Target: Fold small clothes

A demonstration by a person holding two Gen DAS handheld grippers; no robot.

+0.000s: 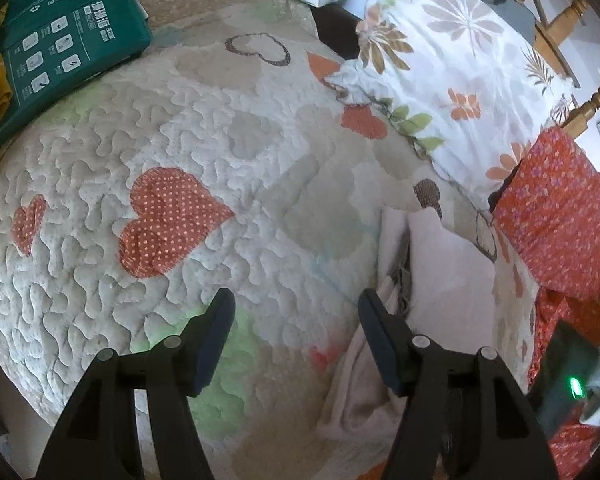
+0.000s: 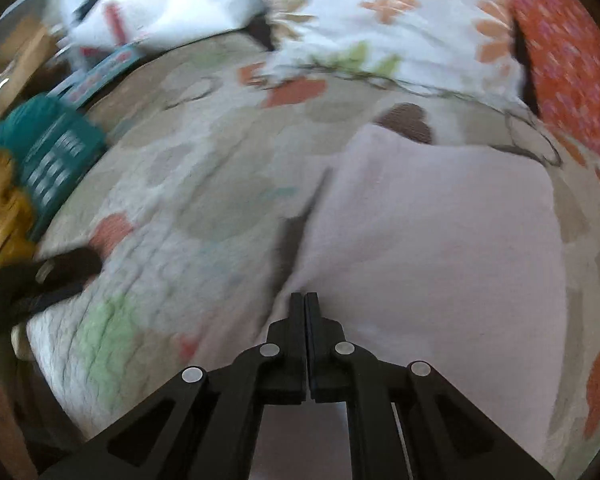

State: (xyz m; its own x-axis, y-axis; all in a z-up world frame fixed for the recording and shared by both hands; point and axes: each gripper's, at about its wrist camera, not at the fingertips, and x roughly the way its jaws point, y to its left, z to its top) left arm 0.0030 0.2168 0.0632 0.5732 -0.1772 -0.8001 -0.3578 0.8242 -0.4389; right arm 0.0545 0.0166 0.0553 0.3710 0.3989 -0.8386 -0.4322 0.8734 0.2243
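A pale pink garment lies folded over on a heart-patterned quilt, at the lower right of the left wrist view. My left gripper is open and empty above the quilt, its right finger at the garment's left edge. In the blurred right wrist view the garment fills the centre right. My right gripper is shut, its tips at the garment's near left edge; whether cloth is pinched I cannot tell.
A teal package and mustard cloth sit at the quilt's far left. A floral pillow and a red patterned cloth lie on the right. Wooden chair rails stand behind.
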